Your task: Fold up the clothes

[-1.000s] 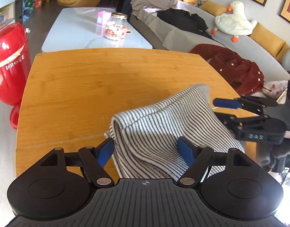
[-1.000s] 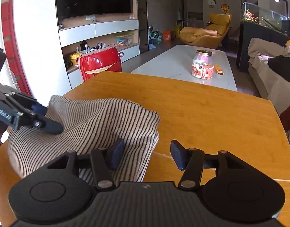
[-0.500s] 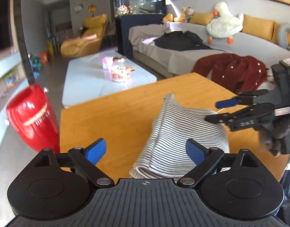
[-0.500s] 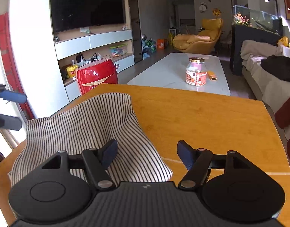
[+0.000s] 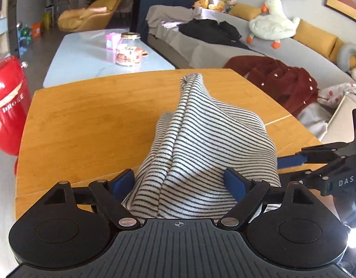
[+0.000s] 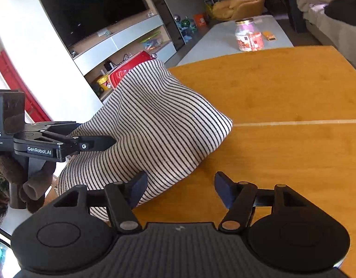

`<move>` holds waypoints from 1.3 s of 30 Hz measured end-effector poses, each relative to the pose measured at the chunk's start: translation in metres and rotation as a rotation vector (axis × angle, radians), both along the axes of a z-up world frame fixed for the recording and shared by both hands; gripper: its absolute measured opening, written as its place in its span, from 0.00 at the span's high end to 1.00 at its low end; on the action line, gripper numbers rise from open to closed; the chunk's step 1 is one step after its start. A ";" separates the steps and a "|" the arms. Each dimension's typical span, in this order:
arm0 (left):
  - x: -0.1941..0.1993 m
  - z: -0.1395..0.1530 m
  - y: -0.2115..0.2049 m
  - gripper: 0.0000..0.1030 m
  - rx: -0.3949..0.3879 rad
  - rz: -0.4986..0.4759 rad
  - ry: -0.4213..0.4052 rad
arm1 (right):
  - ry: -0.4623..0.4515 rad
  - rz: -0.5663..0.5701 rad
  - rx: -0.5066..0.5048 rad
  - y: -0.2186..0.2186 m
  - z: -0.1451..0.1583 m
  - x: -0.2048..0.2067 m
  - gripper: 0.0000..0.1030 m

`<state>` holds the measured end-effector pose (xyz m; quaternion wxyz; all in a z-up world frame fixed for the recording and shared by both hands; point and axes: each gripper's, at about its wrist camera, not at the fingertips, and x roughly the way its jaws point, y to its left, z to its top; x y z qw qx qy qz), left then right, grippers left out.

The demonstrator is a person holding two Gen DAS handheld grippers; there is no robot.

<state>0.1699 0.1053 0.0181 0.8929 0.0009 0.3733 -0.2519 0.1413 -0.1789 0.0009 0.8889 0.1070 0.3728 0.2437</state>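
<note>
A black-and-white striped garment [image 5: 201,143] lies bunched and folded on the wooden table [image 5: 85,120]. My left gripper [image 5: 180,181] is open, its blue pads on either side of the garment's near end. In the right wrist view the same garment [image 6: 154,127] lies to the left, and my right gripper [image 6: 180,186] is open with its left pad against the cloth edge and its right pad over bare wood. The left gripper also shows there [image 6: 94,143], pressed against the cloth. The right gripper shows at the right of the left wrist view [image 5: 291,164], beside the cloth.
A red appliance [image 5: 6,106] stands left of the table. A white coffee table [image 5: 89,55] with a jar [image 5: 129,51] lies beyond. A grey sofa [image 5: 224,51] with a dark red coat [image 5: 282,81] runs along the right.
Both grippers have dropped back down close to the garment. The cloth's far end now stands up in a ridge instead of lying flat. Both grippers stay open.
</note>
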 end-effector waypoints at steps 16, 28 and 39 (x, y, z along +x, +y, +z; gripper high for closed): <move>0.025 -0.010 0.042 0.13 -0.151 0.166 0.068 | -0.103 -0.031 -0.121 0.063 -0.004 0.131 0.40; 0.025 -0.010 0.040 0.15 -0.279 0.244 0.106 | -0.213 -0.037 -0.078 0.034 0.014 0.074 0.31; 0.001 0.071 0.044 0.28 -0.147 0.281 -0.225 | -0.375 0.138 -0.152 0.060 0.043 0.035 0.48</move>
